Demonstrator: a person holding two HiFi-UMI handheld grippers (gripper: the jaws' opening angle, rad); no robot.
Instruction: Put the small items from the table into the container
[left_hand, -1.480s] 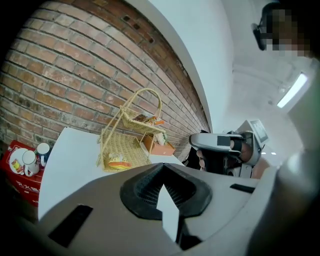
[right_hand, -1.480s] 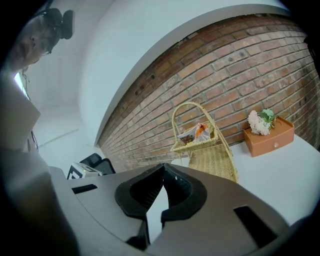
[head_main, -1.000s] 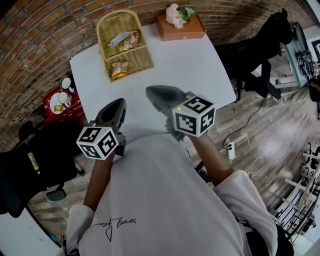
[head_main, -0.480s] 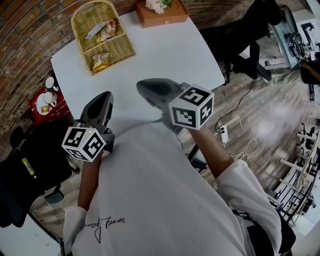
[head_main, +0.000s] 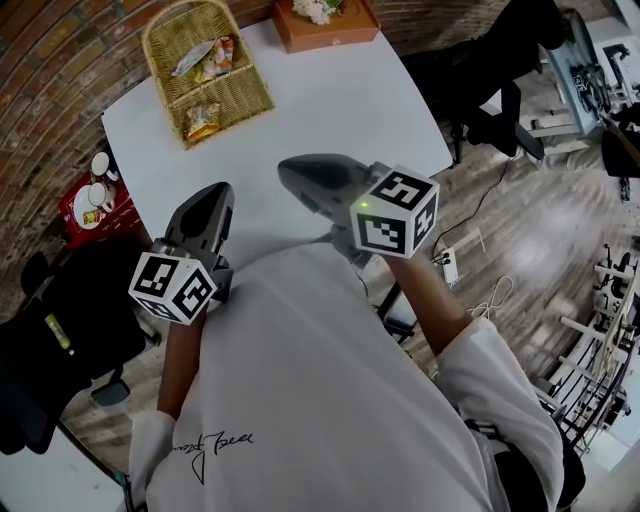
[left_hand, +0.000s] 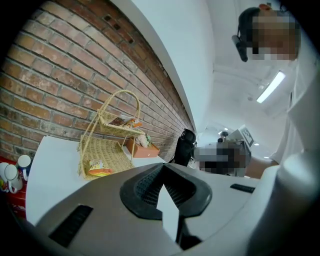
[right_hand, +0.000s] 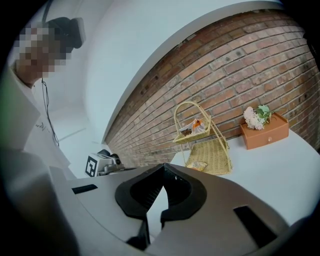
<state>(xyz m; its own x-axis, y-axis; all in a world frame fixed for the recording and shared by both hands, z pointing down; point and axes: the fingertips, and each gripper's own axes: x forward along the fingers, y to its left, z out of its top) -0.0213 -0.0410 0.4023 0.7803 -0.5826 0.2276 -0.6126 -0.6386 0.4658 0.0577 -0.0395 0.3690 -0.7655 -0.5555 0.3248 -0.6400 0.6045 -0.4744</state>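
Grippers: two. Left gripper (head_main: 216, 190) and right gripper (head_main: 287, 172) both hang over the near edge of the white tabletop (head_main: 330, 110). Jaws on both are fully closed with nothing between them, and each gripper view shows that.

Containers on the tabletop: two.
1. One two-tier woven wicker basket (head_main: 245, 100) at the far left corner. The upper tier holds two snack packs, a silvery packet (head_main: 190, 62) and an orange packet (head_main: 223, 52), lying side by side. The lower tier holds one yellow-orange packet (head_main: 202, 122). That makes three packets in total, all inside the basket.
2. One rectangular terracotta box (head_main: 335, 28) at the far edge, right of the basket and not touching it. It holds a bunch of pale pink flowers (head_main: 318, 8).

Off the tabletop, by its left edge and lower down, sits one red crate (head_main: 75, 215). Two white cups (head_main: 97, 194) are visible in it.
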